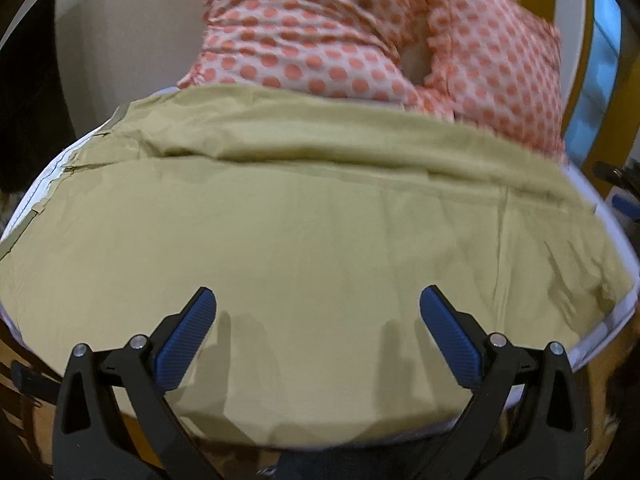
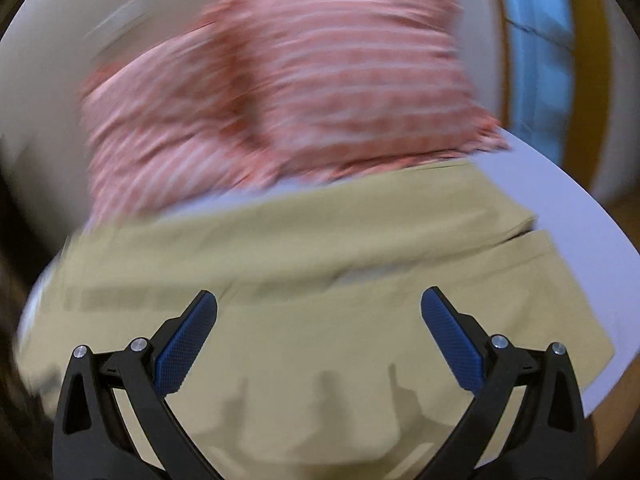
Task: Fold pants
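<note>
The pants (image 1: 320, 240), khaki in colour, lie flat on the white table (image 2: 580, 208), with a long fold ridge towards 12 o'clock and small creases at 3 o'clock. The left gripper (image 1: 318, 304) hangs over them with jaws wide apart, holding nothing. The right gripper (image 2: 319, 304) is also spread open and empty. Beyond the pants, a pink dotted cloth (image 1: 380, 28) is heaped; the right view is blurred, so whether it touches them I cannot tell.

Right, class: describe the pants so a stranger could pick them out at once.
Start at the white table. Two fabrics lie on it: the pants are the flat khaki spread nearest both cameras. Unlike the bunched white cloth with orange dots behind them, they are plain, unpatterned.
</note>
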